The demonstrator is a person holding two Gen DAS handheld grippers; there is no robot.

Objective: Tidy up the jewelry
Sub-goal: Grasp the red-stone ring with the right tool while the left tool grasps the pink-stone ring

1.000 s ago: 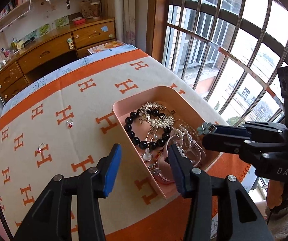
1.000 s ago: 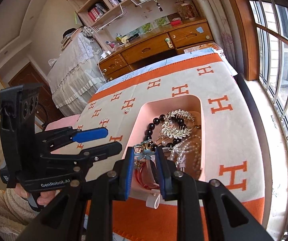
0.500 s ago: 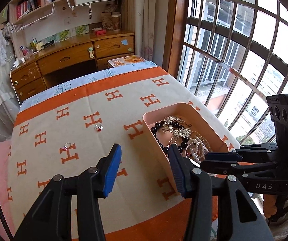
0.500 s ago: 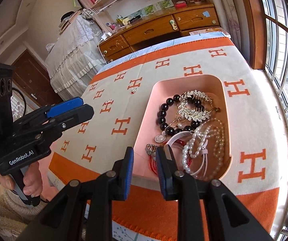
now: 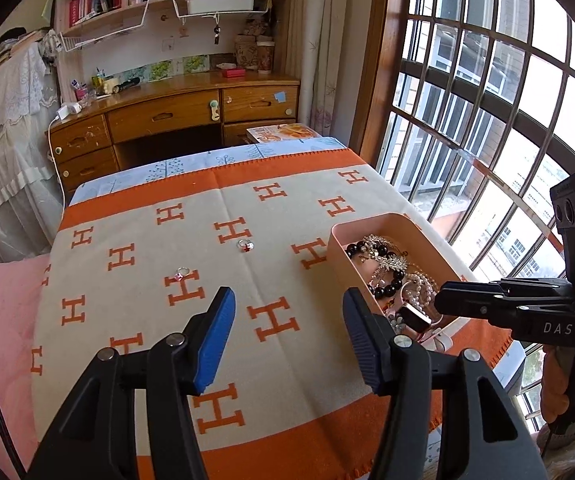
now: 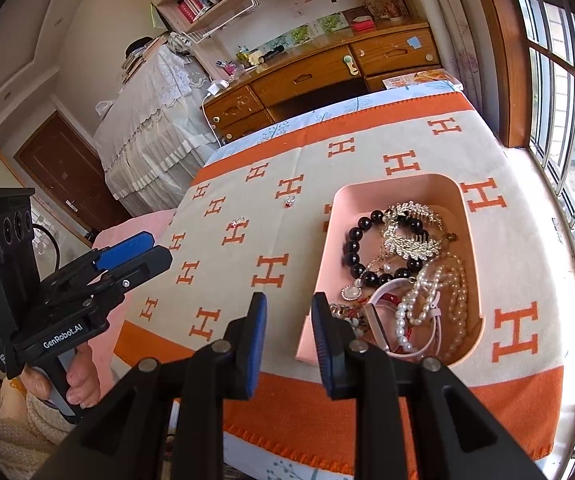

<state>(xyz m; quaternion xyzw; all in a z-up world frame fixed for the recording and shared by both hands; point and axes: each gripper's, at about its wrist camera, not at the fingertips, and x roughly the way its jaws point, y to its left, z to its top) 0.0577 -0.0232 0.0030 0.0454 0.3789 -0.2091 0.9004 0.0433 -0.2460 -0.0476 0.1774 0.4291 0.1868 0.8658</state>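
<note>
A pink tray [image 5: 337,236] [image 6: 427,182] on the blanket holds a black bead bracelet [image 6: 353,246], a silver hair comb [image 6: 407,236], pearl strands [image 6: 427,296] and a pink watch [image 5: 413,318]. Two small rings lie on the blanket left of the tray: one with a red stone [image 5: 245,245] [image 6: 289,201], one with a pink stone [image 5: 181,273] [image 6: 237,222]. My left gripper [image 5: 287,328] is open and empty above the blanket, left of the tray. My right gripper [image 6: 287,332] is open and empty above the tray's near left corner.
The cream and orange H-pattern blanket [image 5: 271,320] covers the table. A barred window [image 5: 487,100] runs along the right. A wooden desk with drawers [image 5: 175,116] stands behind the table, with a lace-covered piece [image 6: 147,128] at the left.
Both grippers have pulled back and up from the tray. The right gripper let go of a small charm over the tray and now stands wider open. The left gripper has swung left.
</note>
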